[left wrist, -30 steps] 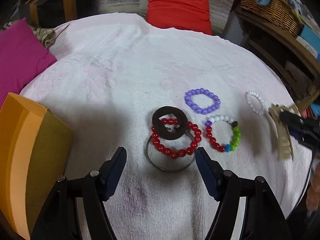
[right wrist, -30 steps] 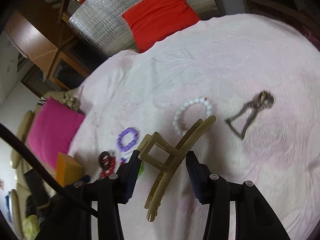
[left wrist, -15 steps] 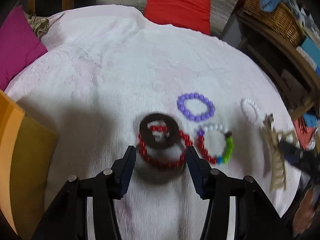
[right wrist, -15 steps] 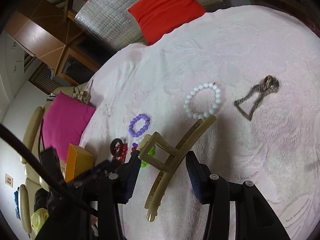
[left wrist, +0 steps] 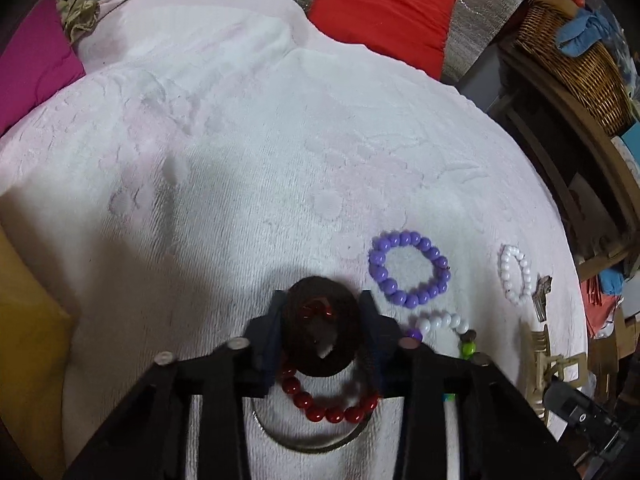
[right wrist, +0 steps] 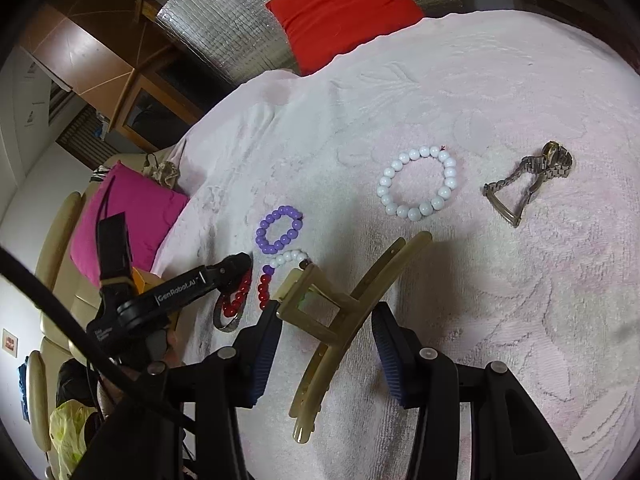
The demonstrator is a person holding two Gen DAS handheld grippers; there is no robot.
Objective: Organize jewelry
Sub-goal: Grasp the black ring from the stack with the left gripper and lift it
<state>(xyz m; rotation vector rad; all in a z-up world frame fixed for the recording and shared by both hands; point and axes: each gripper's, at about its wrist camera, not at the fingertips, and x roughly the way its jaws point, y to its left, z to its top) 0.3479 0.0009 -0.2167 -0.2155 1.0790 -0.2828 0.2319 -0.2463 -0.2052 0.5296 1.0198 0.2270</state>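
My left gripper has its jaws down on either side of a dark brown ring that lies on a red bead bracelet and a metal bangle; whether it grips is unclear. A purple bracelet, a multicolour bracelet and a white bracelet lie to the right. My right gripper straddles a beige hair claw clip, with a gap visible on the right side. A metal watch lies beyond it.
An orange box stands at the left edge of the white towel. A magenta cushion and a red cushion lie at the far side. A wicker basket sits on a shelf at the right.
My left gripper has moved forward and down, and its jaws have narrowed around the brown ring. My right gripper has drawn back slightly with the clip between its jaws.
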